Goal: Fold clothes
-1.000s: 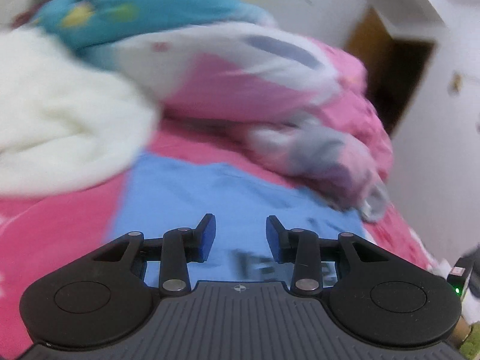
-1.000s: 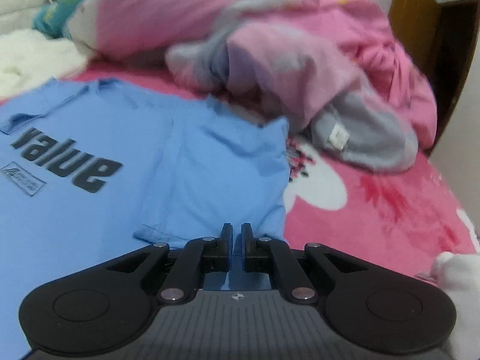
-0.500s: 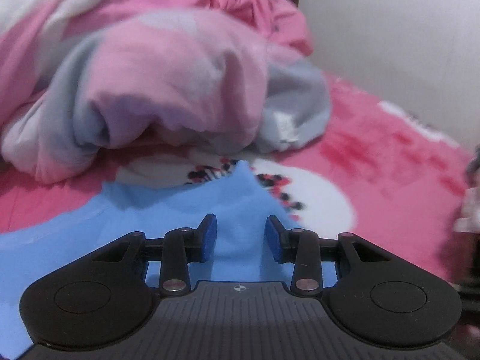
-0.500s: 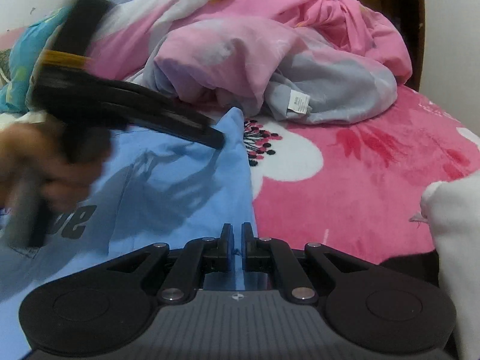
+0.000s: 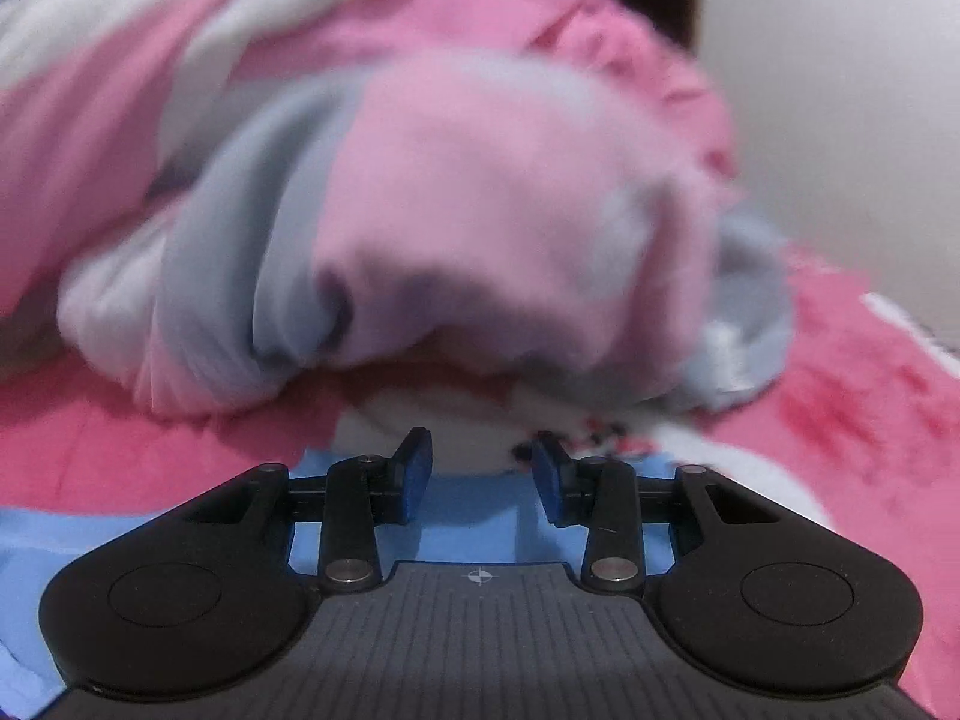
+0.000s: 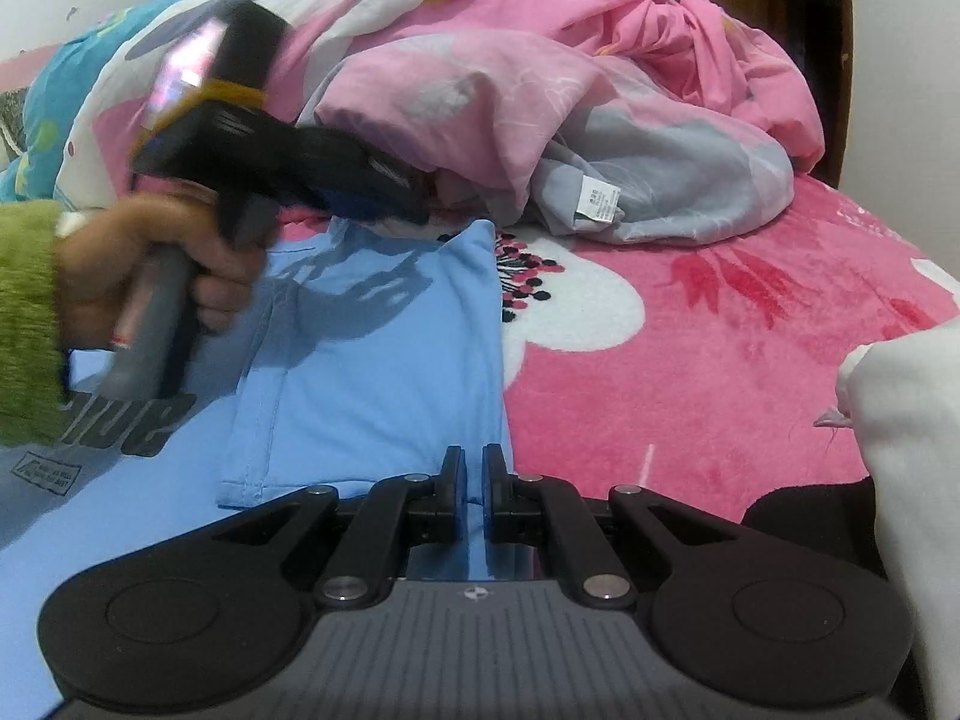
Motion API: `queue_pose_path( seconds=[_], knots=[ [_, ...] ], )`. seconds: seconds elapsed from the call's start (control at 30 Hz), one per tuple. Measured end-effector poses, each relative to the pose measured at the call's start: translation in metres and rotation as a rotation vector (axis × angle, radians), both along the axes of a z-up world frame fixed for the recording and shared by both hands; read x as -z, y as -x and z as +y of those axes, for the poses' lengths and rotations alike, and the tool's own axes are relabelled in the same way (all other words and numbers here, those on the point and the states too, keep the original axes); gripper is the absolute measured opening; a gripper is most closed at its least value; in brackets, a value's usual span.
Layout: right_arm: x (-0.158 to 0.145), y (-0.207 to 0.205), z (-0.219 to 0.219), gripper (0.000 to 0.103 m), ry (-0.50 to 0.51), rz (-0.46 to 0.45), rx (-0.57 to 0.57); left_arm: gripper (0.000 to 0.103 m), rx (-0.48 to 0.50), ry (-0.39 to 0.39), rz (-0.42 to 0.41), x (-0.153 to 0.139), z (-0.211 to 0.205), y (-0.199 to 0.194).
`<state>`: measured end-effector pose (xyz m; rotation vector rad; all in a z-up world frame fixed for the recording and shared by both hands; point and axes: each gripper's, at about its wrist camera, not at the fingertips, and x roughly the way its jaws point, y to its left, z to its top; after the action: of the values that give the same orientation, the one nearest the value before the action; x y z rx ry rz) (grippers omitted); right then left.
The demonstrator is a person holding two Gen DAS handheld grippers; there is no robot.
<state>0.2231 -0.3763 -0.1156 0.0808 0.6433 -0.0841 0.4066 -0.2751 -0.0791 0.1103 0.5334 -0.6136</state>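
On a bed spread with a pink floral blanket (image 6: 708, 360), our blue T-shirt (image 6: 372, 372) lies flat, its far corner just short of the heaped pink and grey duvet (image 6: 540, 120). Our right hand-held gripper (image 6: 474, 480) stays pinched shut on the shirt's near hem, a sliver of blue cloth between its pads. Our left hand-held gripper (image 5: 482, 471), a second ago back by the white fleece and teal bedding, has swept across to the shirt's far corner; its blue pads (image 5: 414, 474) stand partly apart, holding nothing, the duvet looming just beyond. From the right, we see our green-sleeved left hand (image 6: 156, 276) gripping its handle over the shirt.
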Motion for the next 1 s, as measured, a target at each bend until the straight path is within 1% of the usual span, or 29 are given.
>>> queue_pose_path(
  seconds=[0.07,0.13,0.2,0.23,0.27,0.4,0.53,0.6,0.7,0.8,0.87,0.9,0.97,1.0],
  knots=[
    [0.0,-0.001,0.0,0.004,0.003,0.0,0.0,0.037,0.09,-0.001,-0.016,-0.004,-0.006,0.011],
    [0.0,0.0,0.001,0.004,0.005,0.0,0.0,0.037,0.152,-0.042,0.005,0.002,-0.022,0.013],
    [0.0,0.001,0.001,0.004,0.005,-0.002,0.0,0.037,0.151,-0.104,0.024,0.017,-0.038,0.007],
    [0.0,0.001,0.001,0.004,0.003,-0.002,0.0,0.037,0.141,-0.124,0.033,0.026,-0.043,0.003],
    [0.0,0.001,0.001,0.004,0.003,-0.003,0.0,0.038,0.119,-0.126,0.043,0.033,-0.045,-0.003],
    [0.0,0.001,0.001,0.004,0.004,-0.005,-0.002,0.039,0.064,-0.041,0.08,0.039,-0.046,-0.027],
    [0.0,0.001,0.0,0.004,0.001,-0.007,-0.002,0.039,0.024,-0.007,0.086,0.04,-0.045,-0.033],
    [0.001,0.001,-0.002,0.004,-0.01,-0.008,-0.001,0.038,-0.039,0.032,0.09,0.036,-0.037,-0.036],
    [0.001,0.002,-0.005,0.004,-0.034,-0.011,0.001,0.038,-0.089,0.104,0.134,0.022,-0.014,-0.039],
    [0.002,0.002,-0.008,0.004,-0.058,-0.016,0.002,0.038,-0.122,0.112,0.136,-0.004,0.016,-0.028],
    [0.003,0.002,-0.012,0.004,-0.082,-0.02,0.004,0.038,-0.147,0.122,0.132,-0.03,0.045,-0.012],
    [0.003,0.003,-0.013,0.004,-0.094,-0.021,0.005,0.038,-0.158,0.141,0.131,-0.046,0.066,-0.001],
    [0.003,0.003,-0.014,0.004,-0.104,-0.023,0.006,0.039,-0.179,0.183,0.117,-0.08,0.111,0.028],
    [0.003,0.003,-0.014,0.004,-0.103,-0.023,0.006,0.039,-0.189,0.204,0.106,-0.1,0.138,0.05]
  ],
)
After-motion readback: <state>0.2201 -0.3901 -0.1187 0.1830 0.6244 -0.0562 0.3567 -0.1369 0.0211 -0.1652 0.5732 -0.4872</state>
